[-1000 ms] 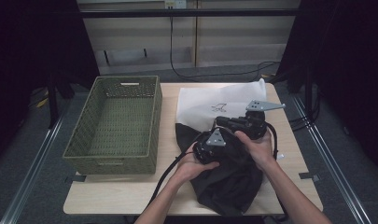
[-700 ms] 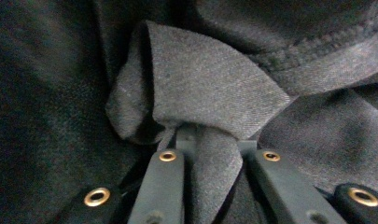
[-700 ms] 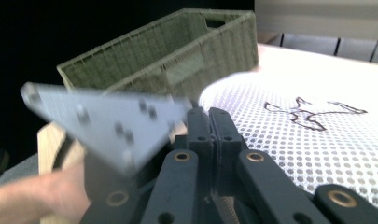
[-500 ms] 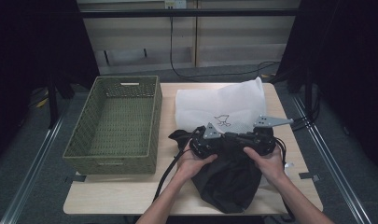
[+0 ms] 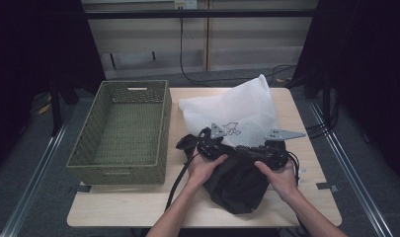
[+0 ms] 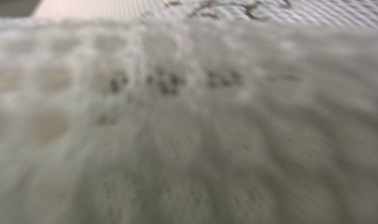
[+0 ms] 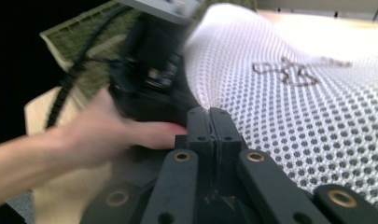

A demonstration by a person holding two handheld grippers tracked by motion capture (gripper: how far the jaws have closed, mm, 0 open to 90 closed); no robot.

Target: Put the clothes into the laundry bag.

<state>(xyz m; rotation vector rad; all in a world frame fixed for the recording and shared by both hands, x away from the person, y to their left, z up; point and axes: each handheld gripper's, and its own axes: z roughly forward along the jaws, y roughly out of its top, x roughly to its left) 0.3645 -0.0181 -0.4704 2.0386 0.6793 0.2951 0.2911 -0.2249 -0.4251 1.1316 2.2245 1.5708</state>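
The white mesh laundry bag [image 5: 237, 111] lies on the wooden table [image 5: 138, 210], its near edge over a black garment [image 5: 237, 182]. The right gripper [image 7: 210, 116] has its 2 jaws pressed together, pinching the mesh edge. The left gripper [image 5: 210, 143] sits at the bag's near-left edge; its jaws have just been opening, mesh blurred right against its camera, grip unclear. A green woven basket [image 5: 121, 126] stands to the left.
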